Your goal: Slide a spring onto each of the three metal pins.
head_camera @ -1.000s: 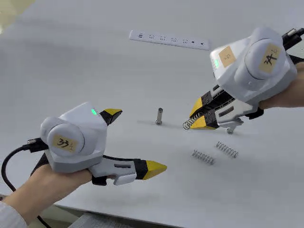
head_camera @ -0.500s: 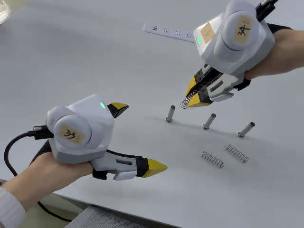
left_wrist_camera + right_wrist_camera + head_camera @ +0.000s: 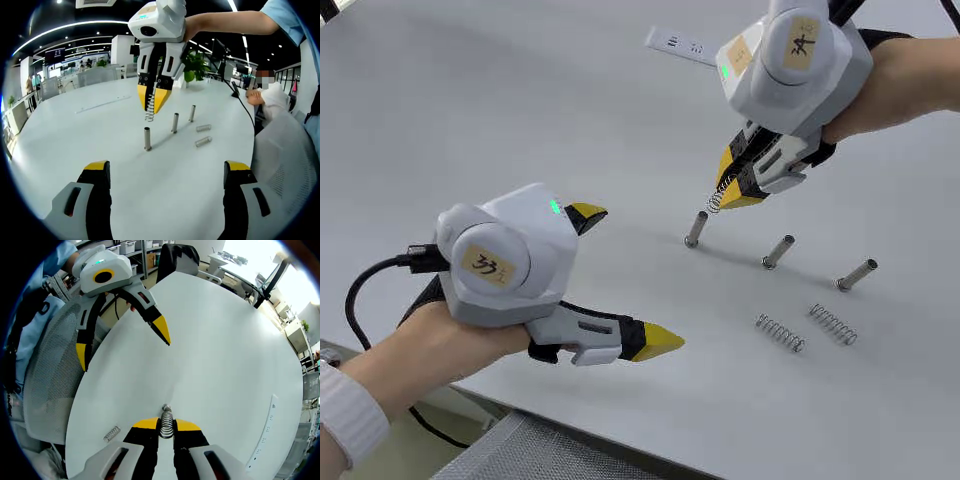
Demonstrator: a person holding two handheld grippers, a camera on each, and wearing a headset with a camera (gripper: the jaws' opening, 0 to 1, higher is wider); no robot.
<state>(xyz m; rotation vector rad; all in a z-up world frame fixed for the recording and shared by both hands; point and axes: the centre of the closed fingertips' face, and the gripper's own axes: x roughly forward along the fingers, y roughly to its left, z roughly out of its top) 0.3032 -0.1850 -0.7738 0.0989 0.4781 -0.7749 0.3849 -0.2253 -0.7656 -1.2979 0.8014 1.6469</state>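
Yellow-tipped, your right gripper (image 3: 733, 190) pinches the top of a spring (image 3: 721, 196), hiding its upper coils, and its body cuts off the power strip (image 3: 678, 43); in the right gripper view that spring covers nearly all of the end pin (image 3: 696, 229). The spring's free end hangs just above that pin, with the middle pin (image 3: 778, 251), far pin (image 3: 857, 274) and two loose springs (image 3: 780, 333) (image 3: 833, 324) off to its side. Your left gripper (image 3: 628, 277) stands wide and empty by the table (image 3: 470, 120) edge, bare white top between it and the pins.

Spring (image 3: 720, 197) above leftmost pin (image 3: 696, 229); loose springs (image 3: 780, 333) before other pins (image 3: 778, 251).
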